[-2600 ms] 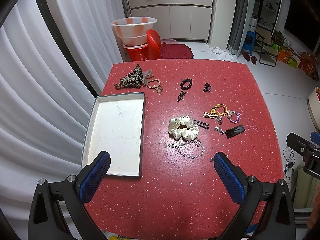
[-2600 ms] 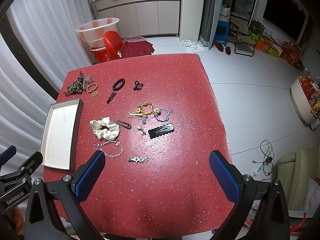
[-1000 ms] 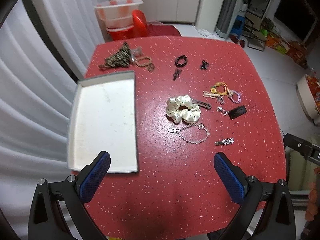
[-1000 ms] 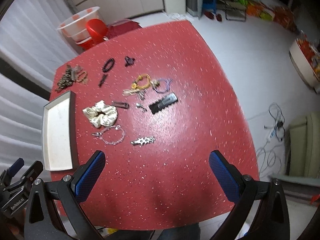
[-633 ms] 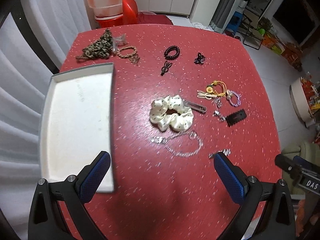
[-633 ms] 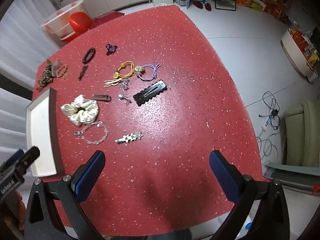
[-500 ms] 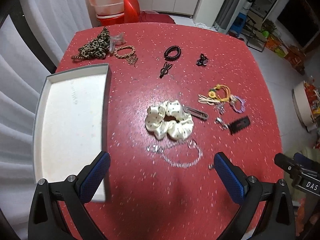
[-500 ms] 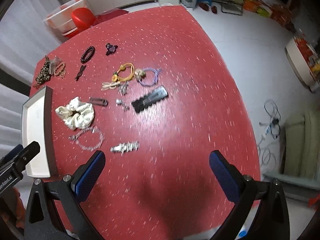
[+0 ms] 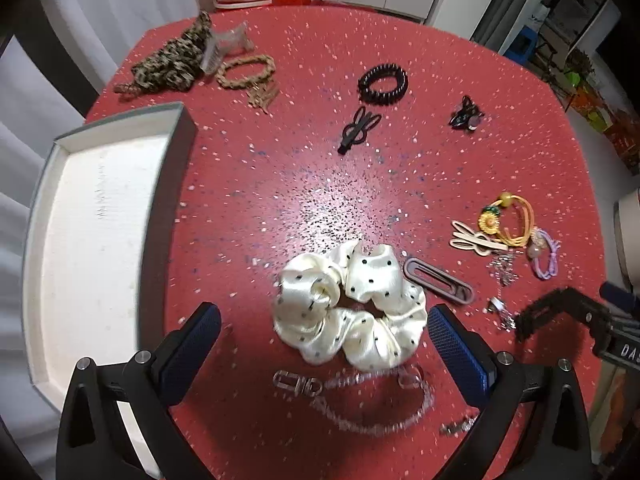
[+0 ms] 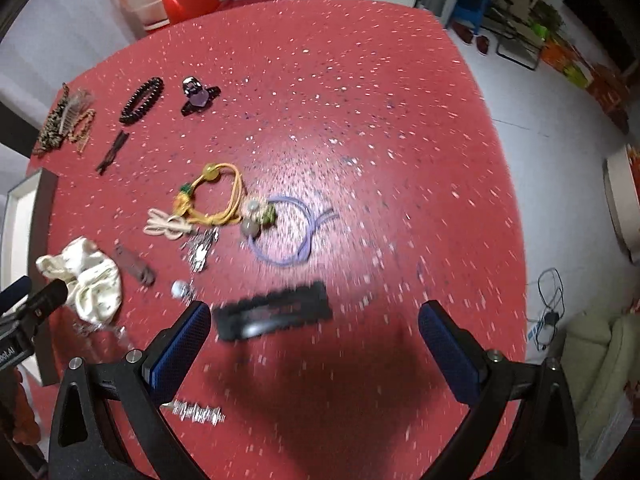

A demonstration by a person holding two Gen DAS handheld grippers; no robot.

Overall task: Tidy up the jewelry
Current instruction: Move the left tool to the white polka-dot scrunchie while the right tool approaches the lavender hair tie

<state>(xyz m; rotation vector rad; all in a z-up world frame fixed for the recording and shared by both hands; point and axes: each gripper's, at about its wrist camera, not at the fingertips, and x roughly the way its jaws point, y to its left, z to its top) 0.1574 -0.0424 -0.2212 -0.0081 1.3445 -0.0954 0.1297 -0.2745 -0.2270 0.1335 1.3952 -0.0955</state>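
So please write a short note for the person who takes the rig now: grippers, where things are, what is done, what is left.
Left gripper: open, empty, above the cream polka-dot satin scrunchie.
Right gripper: open, empty, above the black scalloped snap hair clip.
White rectangular tray: at the table's left edge, nothing in it.
Done: nothing sorted.
Left: every piece lies loose on the red speckled table; probably take the scrunchie and the clip first.

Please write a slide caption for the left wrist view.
Open left gripper above a cream scrunchie, white tray beside it.
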